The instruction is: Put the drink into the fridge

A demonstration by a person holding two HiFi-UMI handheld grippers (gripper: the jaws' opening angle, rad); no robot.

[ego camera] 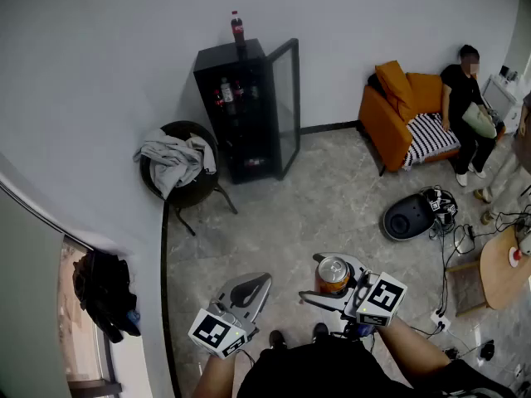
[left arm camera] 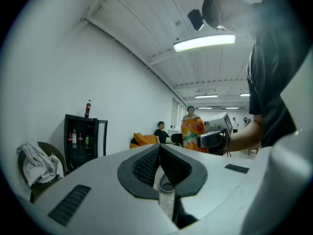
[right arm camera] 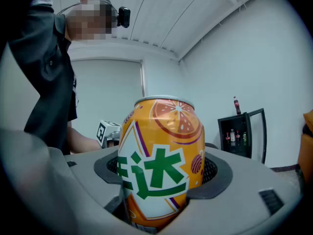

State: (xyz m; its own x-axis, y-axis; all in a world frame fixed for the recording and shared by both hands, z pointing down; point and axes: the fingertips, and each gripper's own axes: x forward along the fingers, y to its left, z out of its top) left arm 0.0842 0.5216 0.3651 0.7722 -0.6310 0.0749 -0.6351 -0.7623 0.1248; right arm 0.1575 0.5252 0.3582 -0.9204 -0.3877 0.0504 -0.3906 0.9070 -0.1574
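Fridge [ego camera: 239, 114], black, glass door open, stands at eleven o'clock from our right claw [ego camera: 337, 285], which pinches the upright orange drink can [right arm camera: 162, 156].

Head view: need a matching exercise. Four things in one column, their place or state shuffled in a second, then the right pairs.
Things
1. orange can
2. cola bottle
3. grey cloth
4. fridge door

Place or state
A. swung open
B. draped over the round chair
C. clamped in the right gripper
D. standing on top of the fridge

Pairs: 1-C, 2-D, 3-B, 4-A
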